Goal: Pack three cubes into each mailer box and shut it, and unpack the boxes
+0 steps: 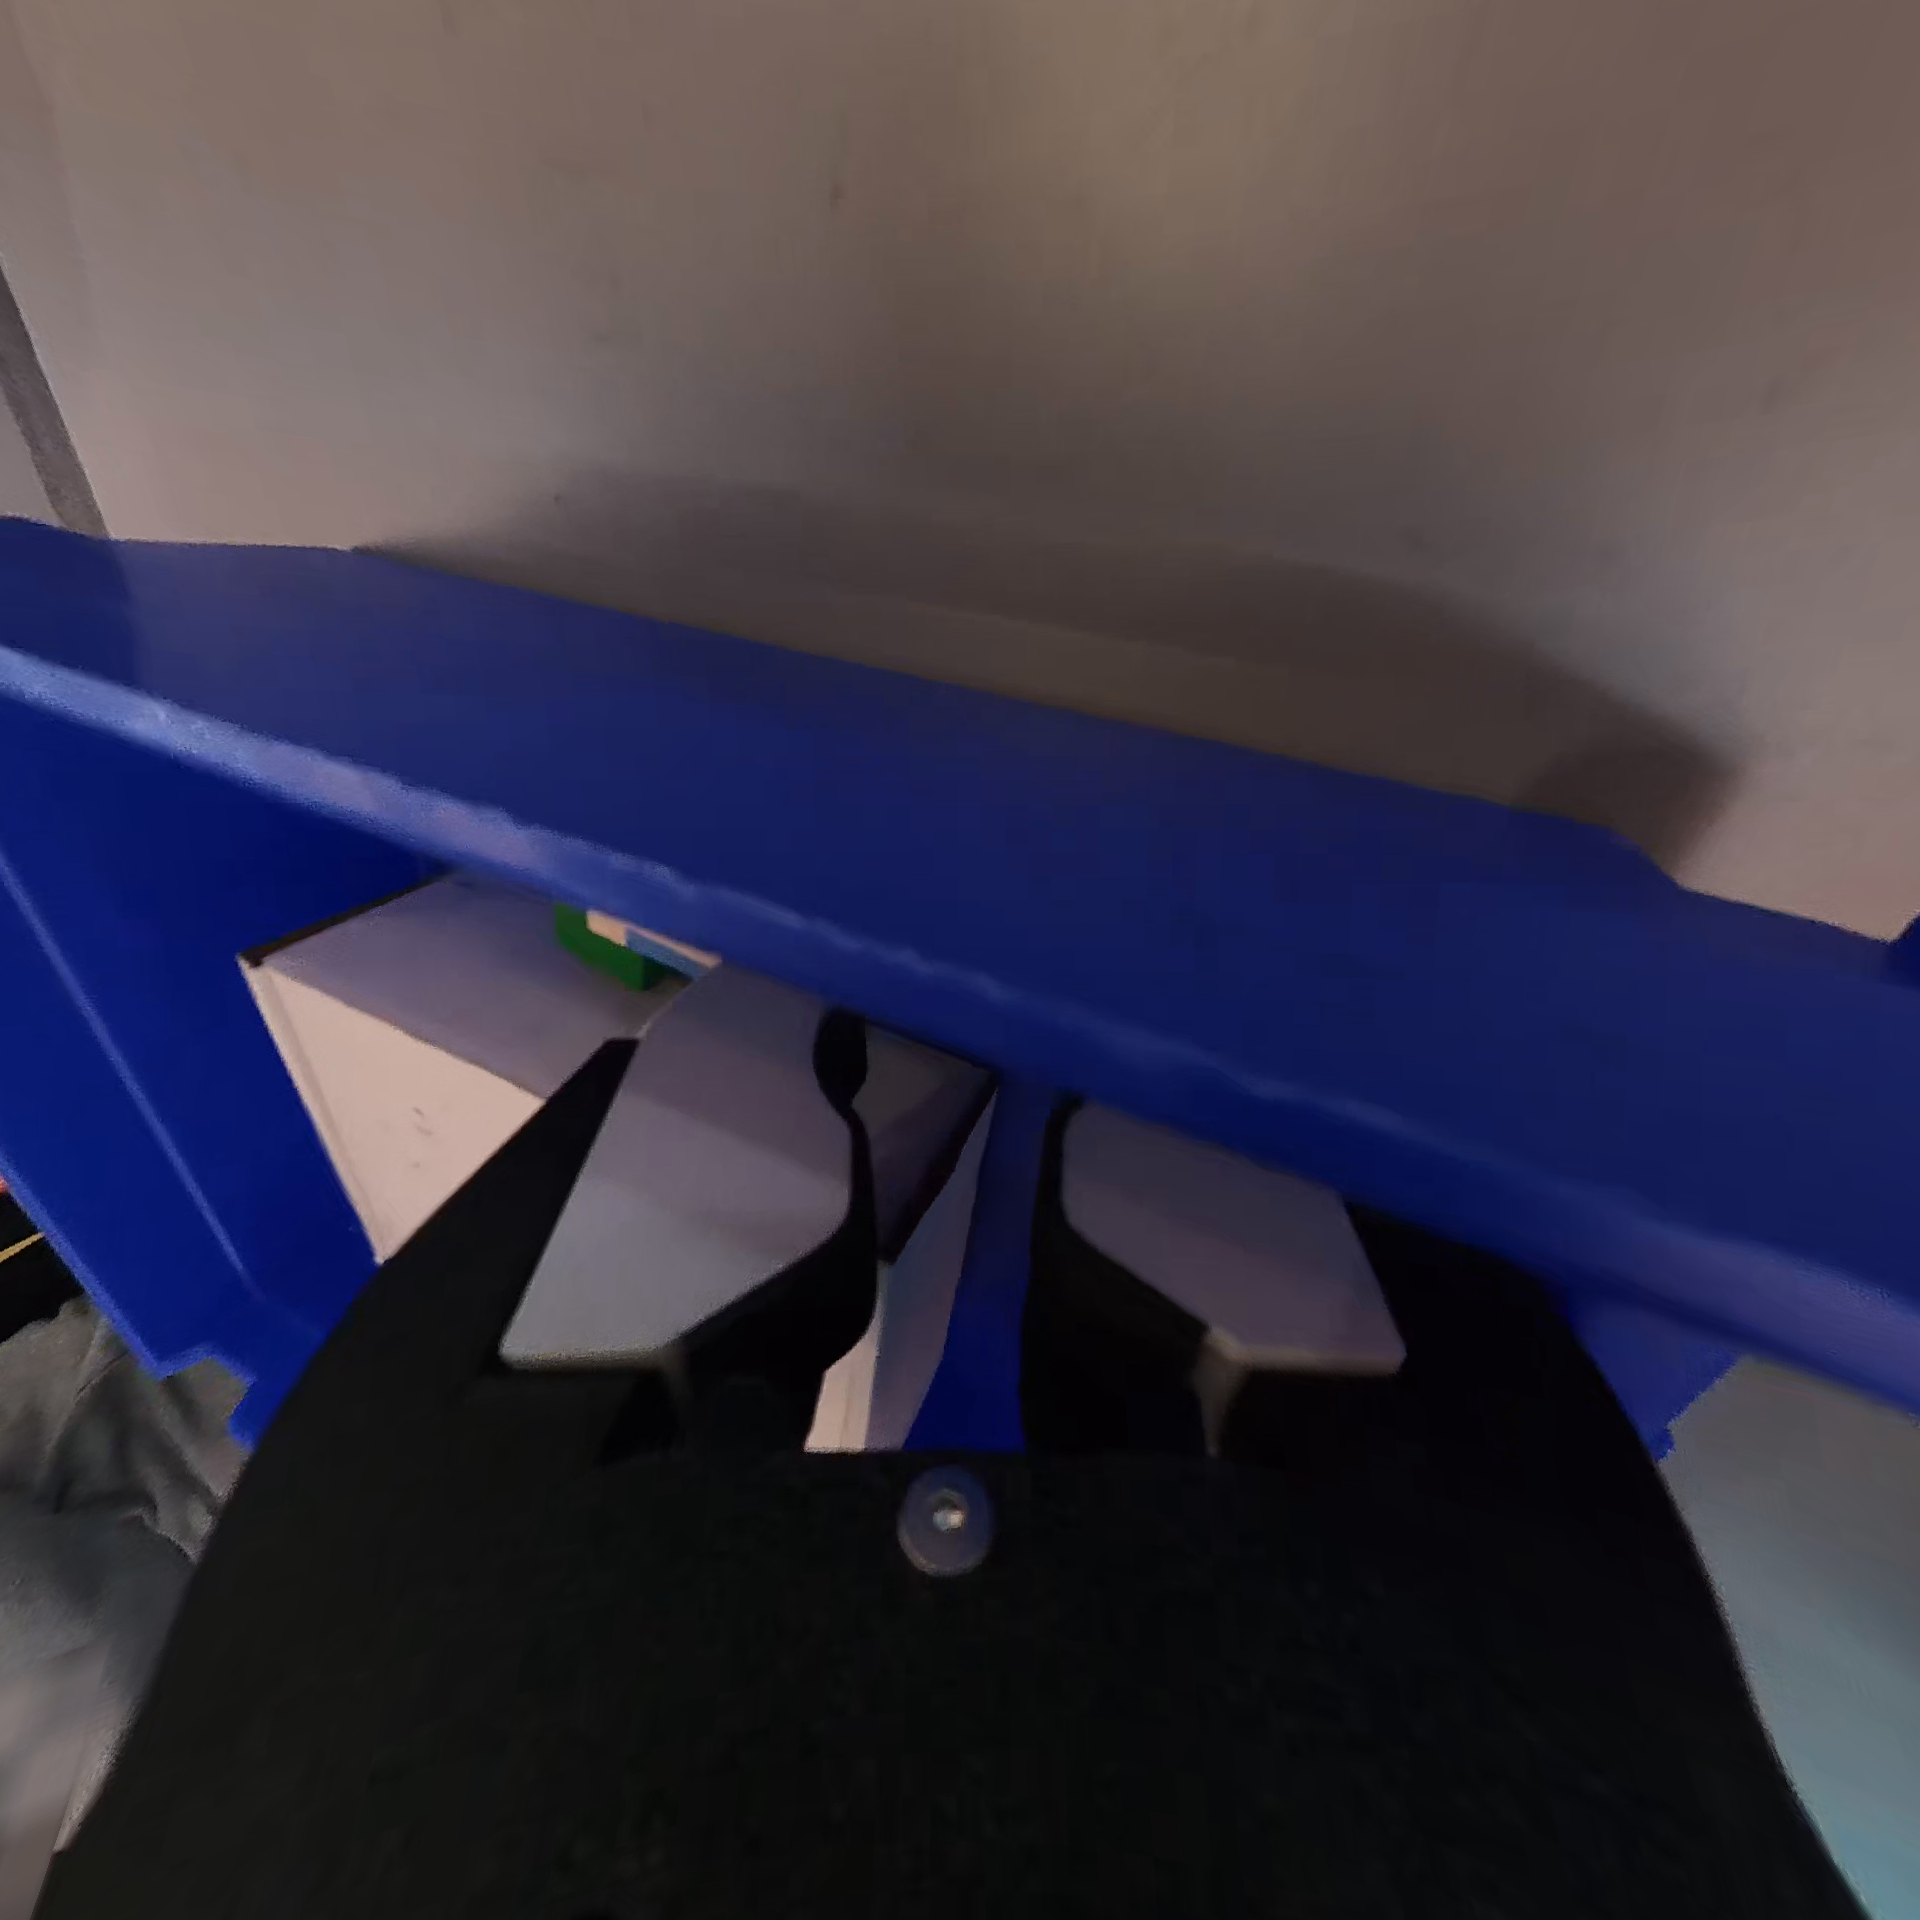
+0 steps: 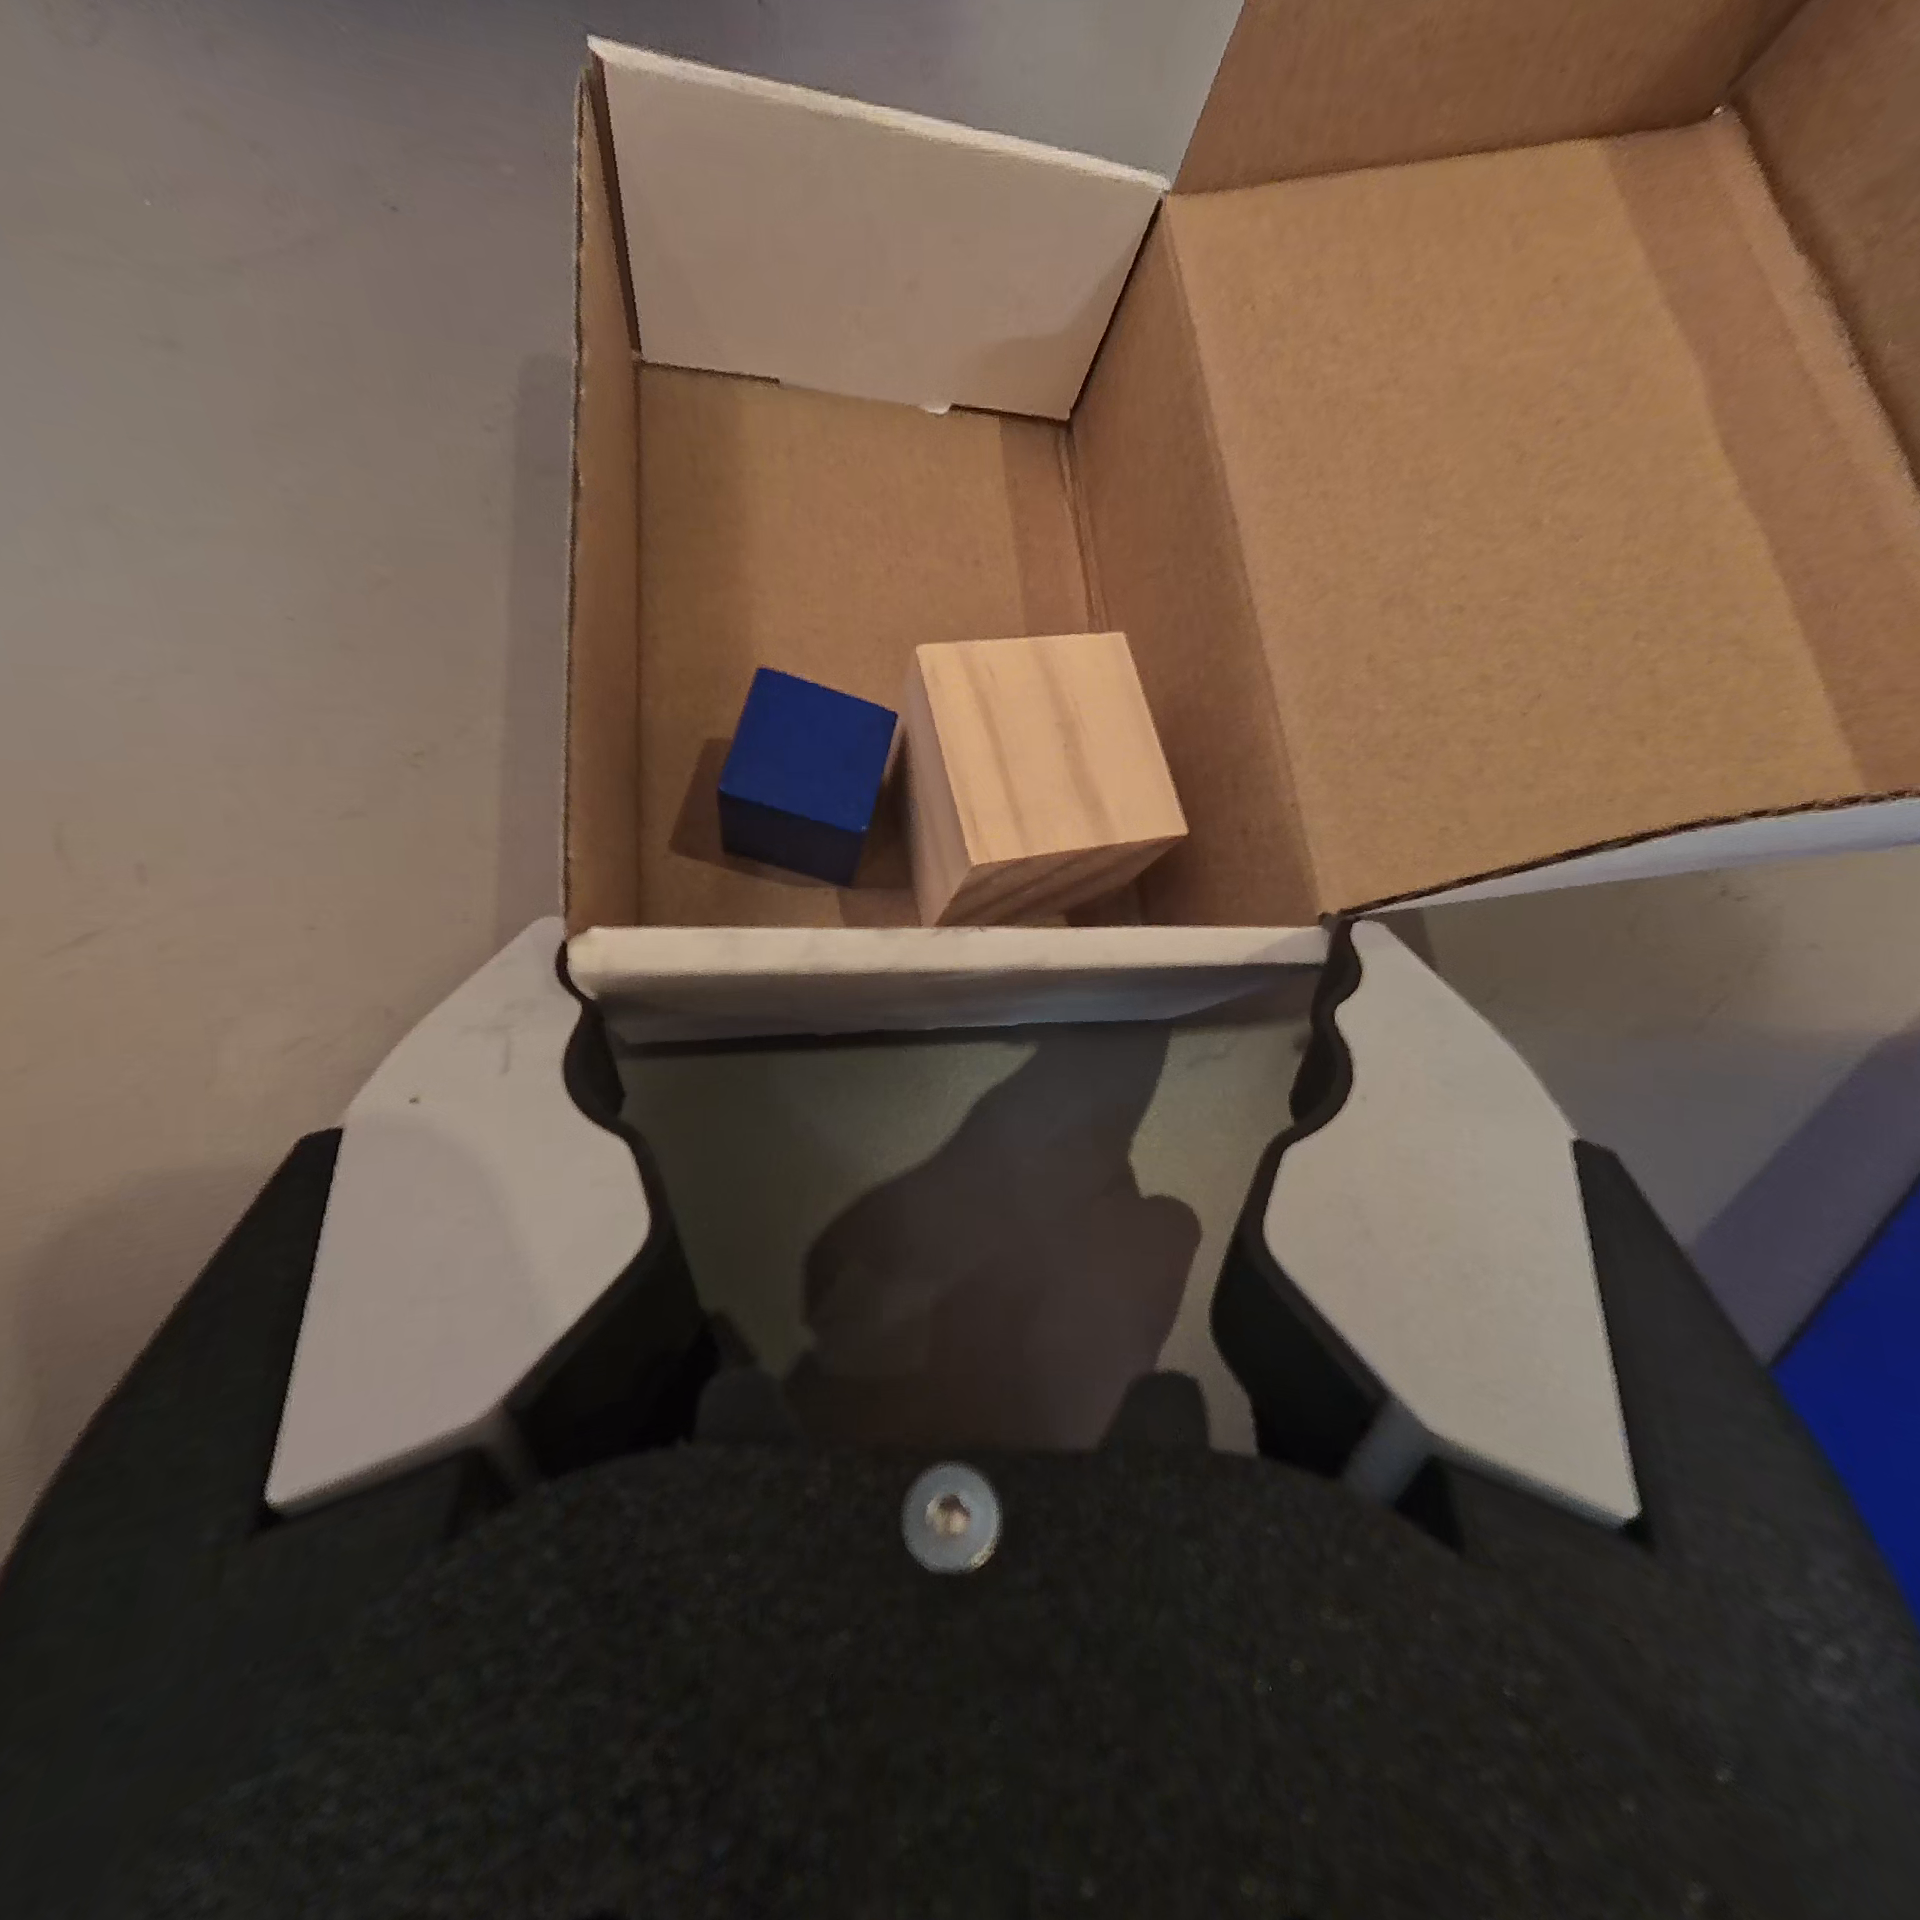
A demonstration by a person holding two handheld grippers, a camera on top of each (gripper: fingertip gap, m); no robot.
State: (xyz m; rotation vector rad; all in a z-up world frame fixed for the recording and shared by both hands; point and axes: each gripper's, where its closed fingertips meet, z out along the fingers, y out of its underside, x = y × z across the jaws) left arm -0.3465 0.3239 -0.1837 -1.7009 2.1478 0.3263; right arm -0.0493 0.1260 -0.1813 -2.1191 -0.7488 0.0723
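In the left wrist view my left gripper [image 1: 966, 1112] is shut on a thin blue flap of the blue mailer box [image 1: 935, 831], whose lid spans the view and hides the fingertips. A green cube [image 1: 603, 945] shows inside against the white lining. In the right wrist view my right gripper [image 2: 951, 961] is wide open. Its tips sit at the two near corners of the open white mailer box [image 2: 883, 239], straddling its near wall. Inside the box lie a blue cube [image 2: 805, 758] and a larger plain wooden cube [image 2: 1039, 769]. The lid [image 2: 1507, 499] stands open to the right.
Both boxes rest on a pale tabletop [image 2: 260, 520]. A part of the blue box [image 2: 1849, 1309] shows at the lower right of the right wrist view. Grey cloth [image 1: 94, 1455] lies at the lower left of the left wrist view. About 35 centimetres separates my left fingertips from my right.
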